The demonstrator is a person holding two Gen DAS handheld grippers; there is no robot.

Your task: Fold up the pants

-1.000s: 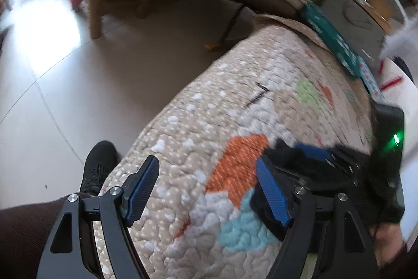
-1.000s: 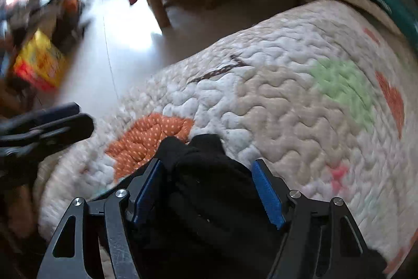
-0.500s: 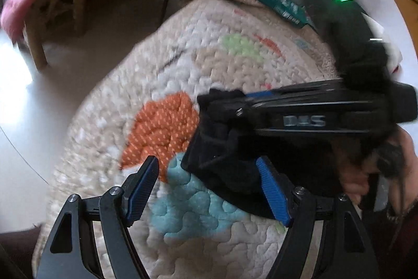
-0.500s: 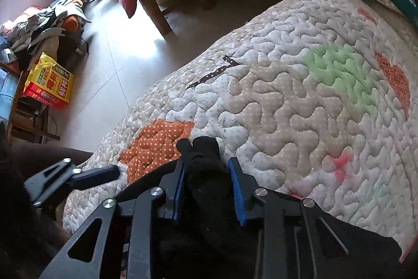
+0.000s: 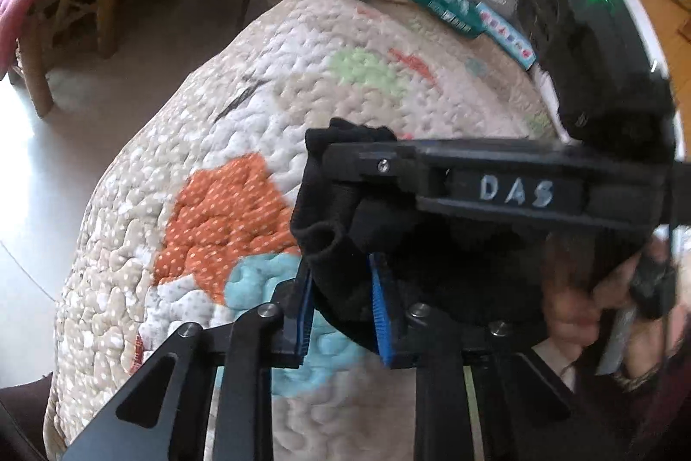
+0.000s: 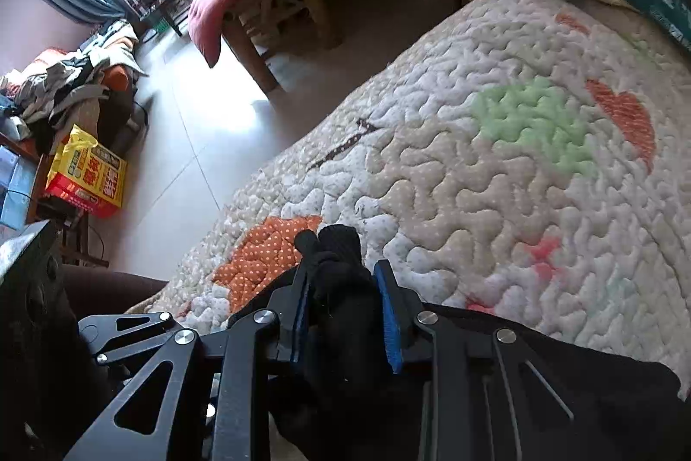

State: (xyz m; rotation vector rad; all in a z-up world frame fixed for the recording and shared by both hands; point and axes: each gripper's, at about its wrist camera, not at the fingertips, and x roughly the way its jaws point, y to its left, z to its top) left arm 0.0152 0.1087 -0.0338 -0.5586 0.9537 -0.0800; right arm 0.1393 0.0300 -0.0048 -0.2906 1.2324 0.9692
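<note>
Black pants [image 5: 341, 210] bunched on quilt [image 5: 242, 141], long axis unclear, left gripper [image 5: 341, 309] and right gripper [image 6: 345, 314] just closed, pinching them

Black linkage grippers [image 6: 343, 314], blue pads, silver screws

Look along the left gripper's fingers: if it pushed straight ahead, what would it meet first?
The black pants already pinched between the left gripper pads; just beyond lies the right gripper finger crossing its path, though depth is hard to judge. The quilted cover lies beneath.
</note>
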